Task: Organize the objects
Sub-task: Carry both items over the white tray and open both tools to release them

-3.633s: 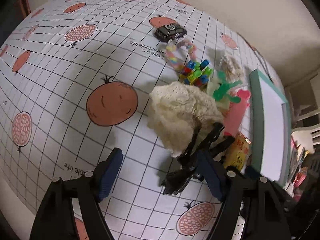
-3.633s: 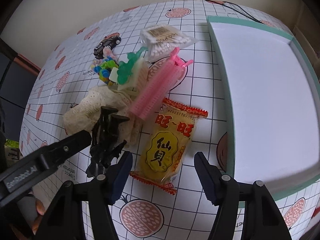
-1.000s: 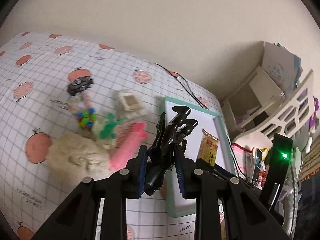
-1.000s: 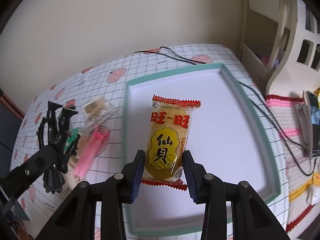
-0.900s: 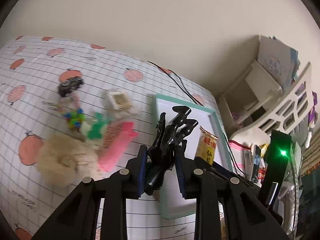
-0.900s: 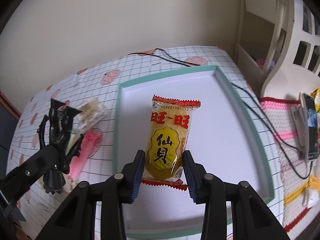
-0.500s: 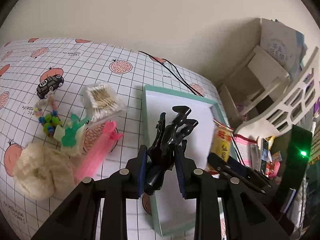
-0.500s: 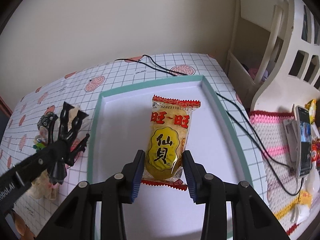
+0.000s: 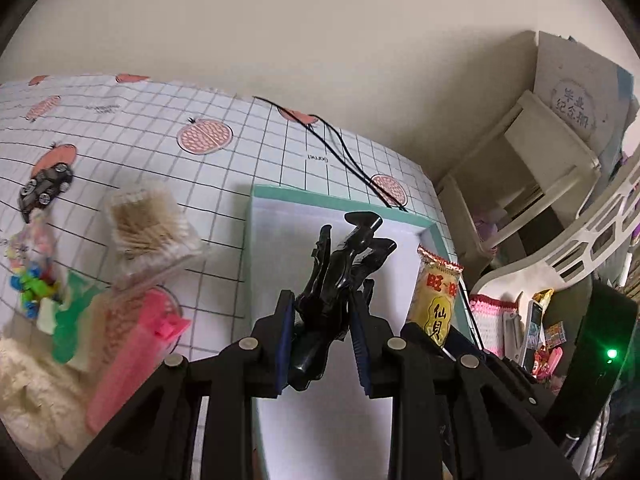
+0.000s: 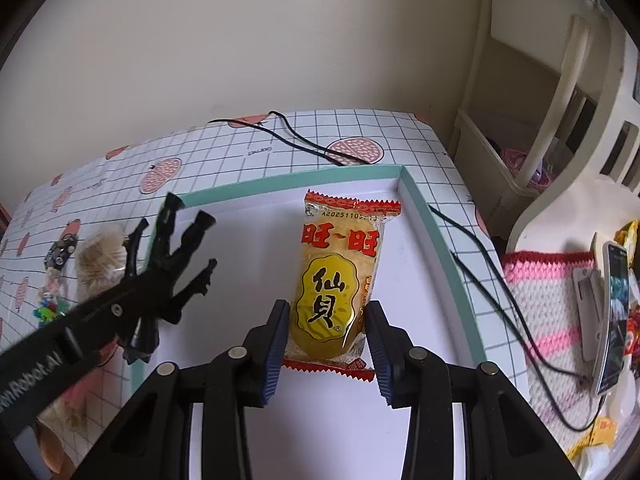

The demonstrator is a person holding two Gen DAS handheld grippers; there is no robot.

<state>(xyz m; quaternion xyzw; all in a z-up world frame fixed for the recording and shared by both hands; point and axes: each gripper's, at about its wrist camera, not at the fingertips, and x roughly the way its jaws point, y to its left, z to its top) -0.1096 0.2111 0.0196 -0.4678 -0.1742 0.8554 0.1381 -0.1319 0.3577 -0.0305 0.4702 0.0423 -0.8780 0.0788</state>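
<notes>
My left gripper (image 9: 322,346) is shut on a black hair claw clip (image 9: 340,276) and holds it in the air over the left part of a white tray with a teal rim (image 9: 336,198). My right gripper (image 10: 326,346) is shut on a yellow and red snack packet (image 10: 338,276), held above the same tray (image 10: 280,186) near its far right corner. In the right wrist view the left gripper's arm (image 10: 60,340) reaches in from the left with the black hair claw clip (image 10: 172,256). The snack packet (image 9: 438,304) shows at right in the left wrist view.
On the checked tablecloth left of the tray lie a pack of cotton swabs (image 9: 144,224), a pink comb (image 9: 132,356), a green toy (image 9: 68,328), coloured beads (image 9: 28,284), a cream lace cloth (image 9: 28,396) and a toy car (image 9: 46,188). A black cable (image 10: 312,148) runs behind the tray. Shelving (image 10: 540,92) stands right.
Both grippers have carried their items to the right, over the tray. The left one with the clip has come from beside the tray's left rim to above its floor and sunk slightly.
</notes>
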